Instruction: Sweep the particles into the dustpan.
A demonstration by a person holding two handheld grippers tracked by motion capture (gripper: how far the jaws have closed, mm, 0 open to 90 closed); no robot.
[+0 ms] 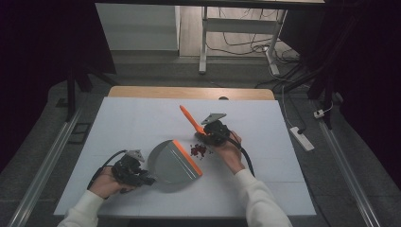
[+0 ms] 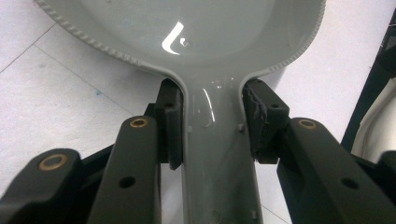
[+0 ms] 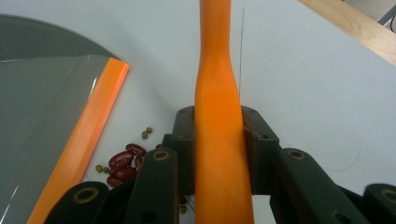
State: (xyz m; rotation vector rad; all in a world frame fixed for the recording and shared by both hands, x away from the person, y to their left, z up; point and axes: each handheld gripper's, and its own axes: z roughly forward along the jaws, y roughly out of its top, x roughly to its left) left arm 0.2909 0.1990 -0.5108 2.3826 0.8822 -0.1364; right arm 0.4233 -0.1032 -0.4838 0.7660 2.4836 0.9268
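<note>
A grey dustpan [image 1: 171, 163] with an orange lip [image 1: 187, 157] lies on the white table, its lip facing a small heap of red beans [image 1: 198, 150]. My left gripper [image 1: 142, 178] is shut on the dustpan's grey handle [image 2: 217, 140], both pads pressing its sides. My right gripper [image 1: 210, 134] is shut on an orange brush handle [image 3: 219, 135], which sticks up and away from the beans [image 3: 123, 163]. In the right gripper view a few small green beans [image 3: 146, 132] lie among the red ones, just off the lip [image 3: 88, 135]. The brush's bristles are hidden.
The white board [image 1: 132, 118] lies on a wooden table whose far edge [image 1: 189, 92] shows beyond it. A power strip [image 1: 301, 138] and cables lie on the floor to the right. A white desk frame [image 1: 236, 33] stands beyond.
</note>
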